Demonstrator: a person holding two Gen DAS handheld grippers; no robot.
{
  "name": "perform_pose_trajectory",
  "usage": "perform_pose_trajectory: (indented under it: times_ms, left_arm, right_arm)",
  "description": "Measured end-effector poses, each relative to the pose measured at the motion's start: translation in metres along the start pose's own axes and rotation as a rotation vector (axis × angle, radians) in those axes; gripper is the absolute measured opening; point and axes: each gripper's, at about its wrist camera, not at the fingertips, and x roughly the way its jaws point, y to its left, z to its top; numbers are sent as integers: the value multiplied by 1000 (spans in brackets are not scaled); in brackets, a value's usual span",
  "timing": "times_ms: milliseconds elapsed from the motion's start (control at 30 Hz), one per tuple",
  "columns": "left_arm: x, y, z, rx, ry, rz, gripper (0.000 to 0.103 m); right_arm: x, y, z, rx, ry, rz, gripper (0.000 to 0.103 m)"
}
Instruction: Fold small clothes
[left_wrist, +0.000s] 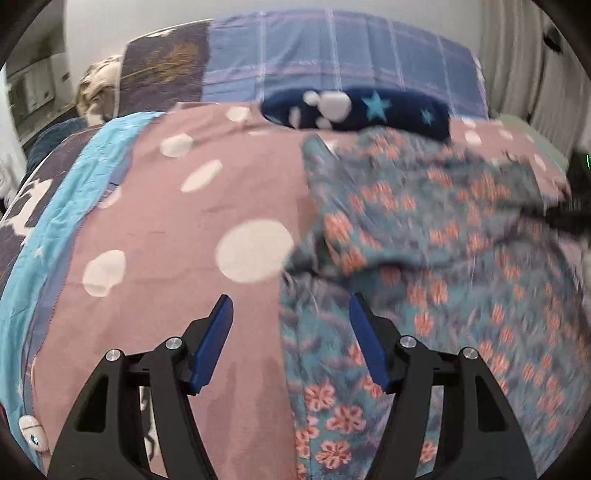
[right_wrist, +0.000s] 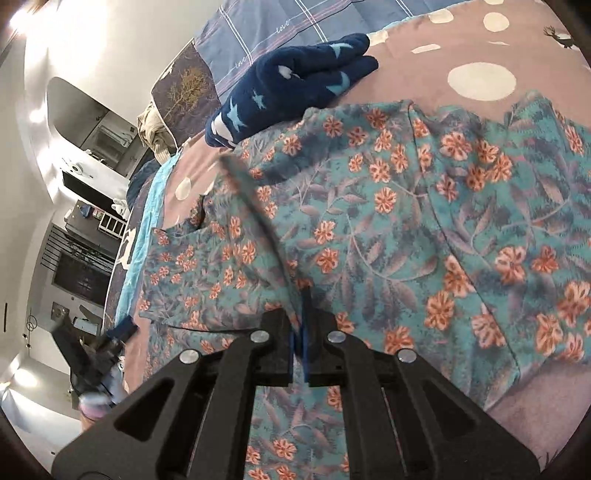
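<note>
A teal floral garment (left_wrist: 424, 236) with orange flowers lies spread on the pink polka-dot bedspread (left_wrist: 207, 221). My left gripper (left_wrist: 291, 306) is open and empty, over the garment's left edge. My right gripper (right_wrist: 300, 317) is shut on a fold of the floral garment (right_wrist: 388, 206) and lifts its edge into a ridge. The left gripper also shows at the far left of the right wrist view (right_wrist: 122, 332). The right gripper appears as a dark blur at the right edge of the left wrist view (left_wrist: 569, 218).
A folded navy fleece item with stars (left_wrist: 369, 110) lies behind the garment; it also shows in the right wrist view (right_wrist: 291, 88). Blue plaid pillows (left_wrist: 332, 62) lie at the bed's head. A curtain (left_wrist: 524, 62) hangs on the right. Room furniture (right_wrist: 85, 236) stands beyond the bed's edge.
</note>
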Motion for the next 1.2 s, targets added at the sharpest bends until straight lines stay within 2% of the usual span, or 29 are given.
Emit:
perform_pose_trajectory:
  times_ms: [67, 167, 267, 333, 400, 433, 500, 567, 633, 667, 767, 800, 900, 933, 1000, 1100, 1200]
  left_arm:
    - [12, -12, 1, 64, 7, 23, 66]
    - [31, -20, 6, 101, 23, 85, 66]
    - [40, -18, 23, 62, -9, 126, 66]
    - [42, -13, 28, 31, -29, 177, 66]
    - [45, -7, 27, -6, -28, 186, 66]
    - [46, -6, 25, -11, -25, 186, 66]
    - [46, -4, 20, -24, -19, 176, 66]
    - [42, -2, 17, -40, -35, 159, 66]
    - [39, 1, 16, -56, -45, 146, 66]
    - [40, 1, 14, -61, -45, 145, 66]
    - [46, 2, 14, -69, -27, 131, 66]
    - [49, 3, 15, -74, -22, 126, 66]
    - [52, 6, 14, -94, -14, 107, 66]
    - [52, 8, 14, -100, -14, 100, 66]
    - [53, 11, 12, -120, -13, 85, 66]
    - [53, 14, 11, -138, -13, 75, 67]
    - [52, 14, 11, -136, -16, 81, 67]
  right_arm:
    - [-4, 7, 1, -10, -10, -4, 3]
    - [-11, 16, 7, -21, -35, 1, 3]
    - [-36, 24, 15, -25, -126, 38, 3]
    - [-50, 24, 18, -23, -167, 11, 4]
    - [-52, 14, 17, -24, -163, -108, 8]
    - [-49, 7, 14, -27, -151, -191, 13]
    - [-40, -9, 7, -26, -116, -347, 16]
    - [-38, -23, 2, 21, -89, -393, 18]
    - [-46, -23, 3, 57, -116, -392, 25]
    - [-50, -12, 8, 36, -148, -391, 27]
    - [-43, 41, 28, -115, -163, -328, 42]
    - [-33, 61, 33, -159, -137, -276, 48]
    - [10, 121, 50, -269, -29, -108, 53]
    - [23, 134, 54, -296, -2, -69, 58]
    - [65, 166, 65, -308, 85, 9, 60]
    - [126, 193, 82, -285, 194, 45, 60]
    - [175, 199, 93, -232, 285, 21, 60]
